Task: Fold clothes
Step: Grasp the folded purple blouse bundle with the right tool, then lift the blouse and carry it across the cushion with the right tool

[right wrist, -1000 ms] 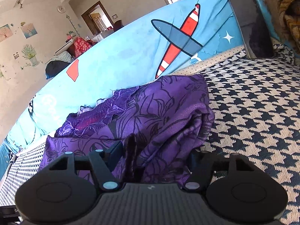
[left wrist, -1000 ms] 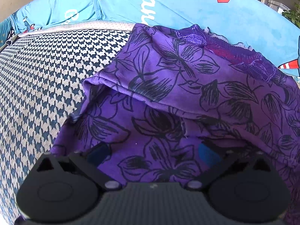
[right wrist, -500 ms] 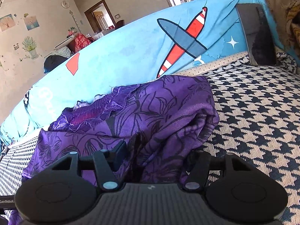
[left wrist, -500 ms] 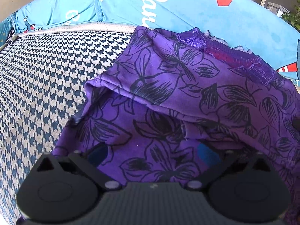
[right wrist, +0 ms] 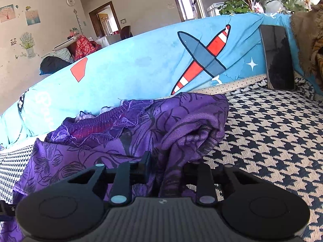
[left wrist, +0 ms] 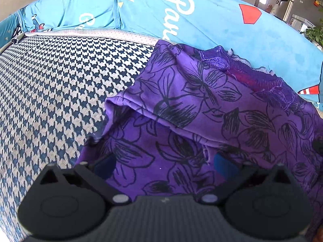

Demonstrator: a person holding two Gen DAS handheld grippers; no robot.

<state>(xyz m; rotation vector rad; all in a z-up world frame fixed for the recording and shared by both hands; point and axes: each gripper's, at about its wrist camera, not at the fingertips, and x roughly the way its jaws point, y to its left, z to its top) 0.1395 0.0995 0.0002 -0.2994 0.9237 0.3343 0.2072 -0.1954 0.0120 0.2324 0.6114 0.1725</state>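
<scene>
A purple flowered garment (left wrist: 201,104) is spread in loose folds across the checked sofa seat (left wrist: 60,80), against the blue backrest (right wrist: 131,68). Its bunched end lies directly ahead of the right tool (right wrist: 167,169), whose jaws are closing on a gathered fold. The left tool (left wrist: 163,165) is held spread above flat cloth, angled downward, nothing pinched.

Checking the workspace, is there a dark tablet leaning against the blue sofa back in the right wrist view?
Yes, a dark tablet stands propped against the blue sofa back, past the purple garment.
</scene>
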